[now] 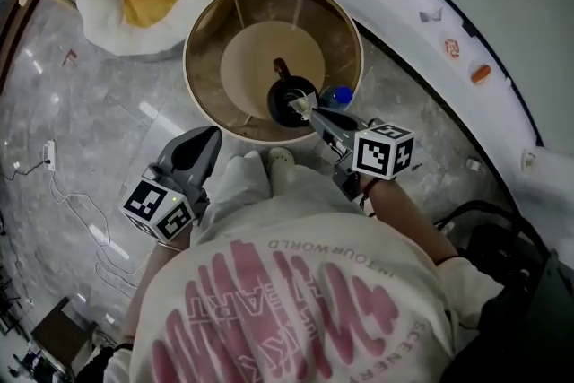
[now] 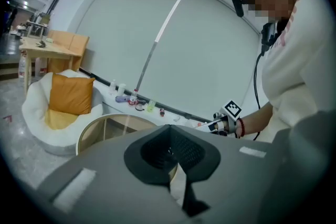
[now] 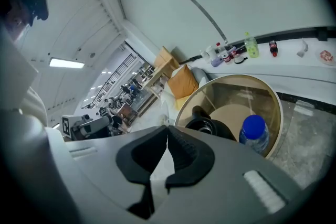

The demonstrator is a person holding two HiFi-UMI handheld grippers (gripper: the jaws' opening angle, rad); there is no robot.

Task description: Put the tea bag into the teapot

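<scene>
Grey right gripper (image 1: 316,113) is clamped on the pale tea bag (image 1: 303,108), jaws pressed together on it in the right gripper view. The bag sits at the jaw tips right over the mouth of the black teapot (image 1: 289,100). Whether it touches the rim, cannot tell. Left gripper (image 1: 209,137) is closed with nothing between its jaws, held low by the person's side, well apart from the pot. Step in hand, by my read: carry is finished, tea bag is positioned for the drop, not yet inside. Next move likely calls for a slight dip into the opening, then parting the jaws so the bag falls clear and doesn't hang on the lip. Teapot stands on a round glass table (image 1: 193,31) with a gold rim, with a blue-capped water bottle (image 1: 337,95) just beside it. Writing: shirt (image 1: 296,282) print reads upside down, "WORLD" legible, the rest partial. Bottle labels on the far white ledge (image 1: 502,94) are too small to read.
</scene>
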